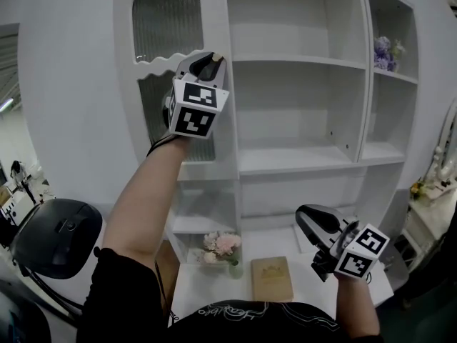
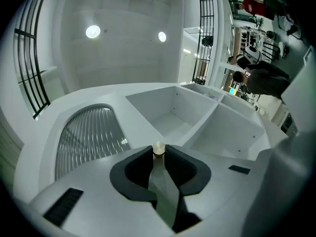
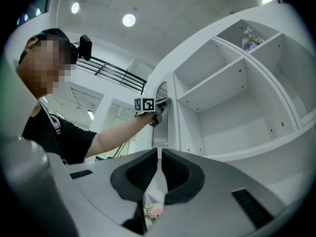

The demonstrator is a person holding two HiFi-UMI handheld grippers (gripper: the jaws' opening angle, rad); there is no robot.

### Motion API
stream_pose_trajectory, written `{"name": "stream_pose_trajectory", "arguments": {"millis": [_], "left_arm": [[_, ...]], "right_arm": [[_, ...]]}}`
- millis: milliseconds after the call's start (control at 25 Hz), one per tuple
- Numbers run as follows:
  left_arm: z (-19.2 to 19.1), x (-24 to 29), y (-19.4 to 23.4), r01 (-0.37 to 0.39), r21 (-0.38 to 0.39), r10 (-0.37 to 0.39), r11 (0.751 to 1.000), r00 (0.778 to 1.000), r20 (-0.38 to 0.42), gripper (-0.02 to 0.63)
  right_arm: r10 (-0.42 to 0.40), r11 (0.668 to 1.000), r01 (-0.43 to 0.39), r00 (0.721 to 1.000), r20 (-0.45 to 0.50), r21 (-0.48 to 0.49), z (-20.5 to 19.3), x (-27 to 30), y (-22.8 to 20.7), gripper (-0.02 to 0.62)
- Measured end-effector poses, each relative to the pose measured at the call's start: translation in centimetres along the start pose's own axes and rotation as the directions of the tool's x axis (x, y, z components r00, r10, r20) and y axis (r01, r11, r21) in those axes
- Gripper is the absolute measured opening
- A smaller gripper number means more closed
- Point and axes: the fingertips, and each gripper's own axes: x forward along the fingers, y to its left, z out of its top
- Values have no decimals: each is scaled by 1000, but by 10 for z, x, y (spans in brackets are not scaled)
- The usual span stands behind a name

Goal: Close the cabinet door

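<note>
At the upper left of the white cabinet (image 1: 300, 61), the cabinet door (image 1: 161, 20) stands beside the open shelves. How far ajar it is I cannot fix from these angles, though the right gripper view seems to show it angled off the carcass.

Handling, judged:
- The door is likely a light, stiff painted frame on hinges that swings easily.
- The ribbed glass panes are fragile, so no push there.
- The best hold is the small cream knob (image 2: 158, 148) at the free edge.

Left gripper (image 2: 158, 156): narrow, clamped on that knob.
Right gripper (image 3: 159, 168): low by the counter (image 1: 207, 291), jaws drawn together, empty.

Door look: white, with an arched ribbed-glass upper pane, a wavy rail, and a second ribbed pane beneath.
</note>
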Motion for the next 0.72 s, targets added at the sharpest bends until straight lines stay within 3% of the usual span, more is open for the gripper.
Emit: {"name": "stream_pose_trajectory", "arguments": {"millis": [360,720], "left_arm": [[-8,12,-2,-26,13,26,1000,999,-24,87],[-7,13,-1,-75,13,76,997,992,-99,98]], "right_arm": [[-6,1000,6,1000,-18,8,2,-22,-22,55],[14,1000,-12,998,-56,28,-9,-48,-31,55]]}}
